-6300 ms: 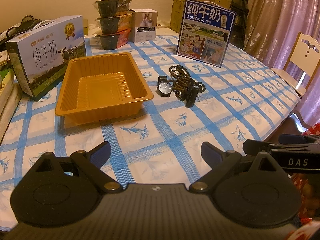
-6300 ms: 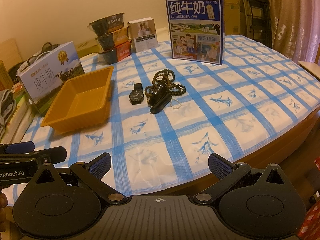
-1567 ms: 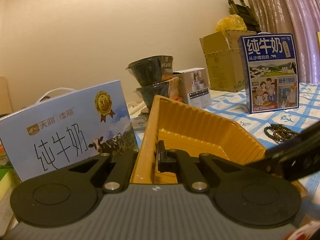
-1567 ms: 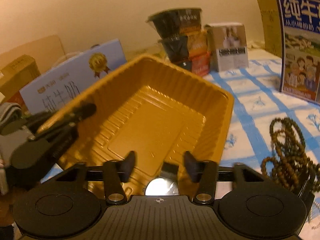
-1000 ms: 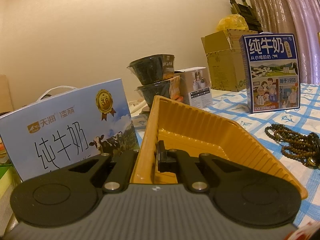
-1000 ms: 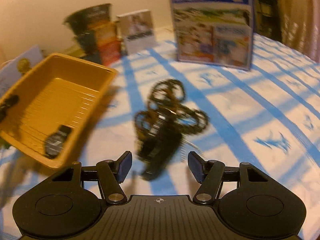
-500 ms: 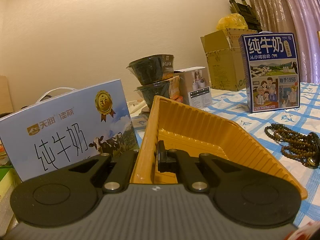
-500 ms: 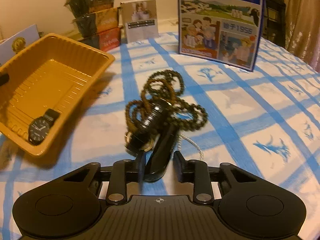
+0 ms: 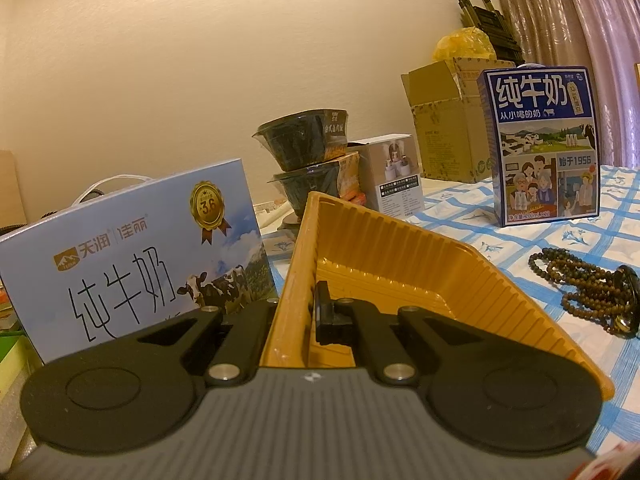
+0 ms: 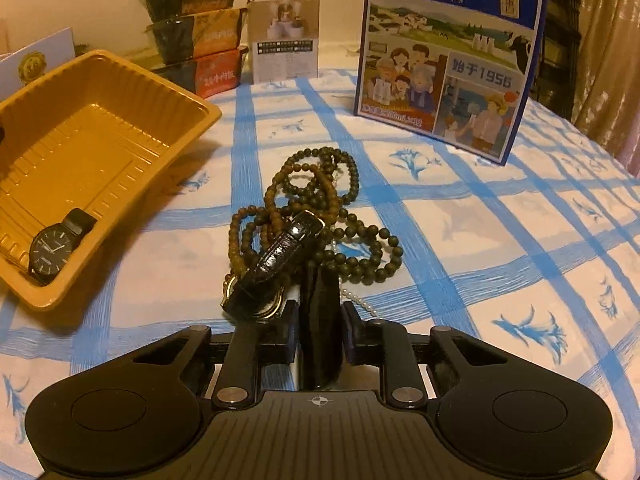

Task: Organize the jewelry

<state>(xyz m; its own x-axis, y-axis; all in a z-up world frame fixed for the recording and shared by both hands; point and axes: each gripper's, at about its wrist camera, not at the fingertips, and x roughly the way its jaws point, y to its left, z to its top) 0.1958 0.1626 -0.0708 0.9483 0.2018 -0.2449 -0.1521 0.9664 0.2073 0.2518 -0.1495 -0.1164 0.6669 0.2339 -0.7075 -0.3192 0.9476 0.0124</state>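
From the left wrist, the left hand-held gripper (image 9: 294, 322) is clamped on the orange tray (image 9: 400, 256) wall.

From the right wrist, the right hand-held gripper (image 10: 318, 330) is closing on a black watch strap (image 10: 320, 320) among the beads (image 10: 312, 200); another watch (image 10: 52, 254) lies in the tray.

A plain cream wall (image 9: 168, 60) runs behind the table (image 10: 500, 240), which wears a white cloth crossed with blue checks and small blue flowers. On the far right hang pinkish, shiny curtains (image 9: 580, 16). In front of them stands a dark folded metal frame (image 9: 480, 24). The light is warm and yellowish.
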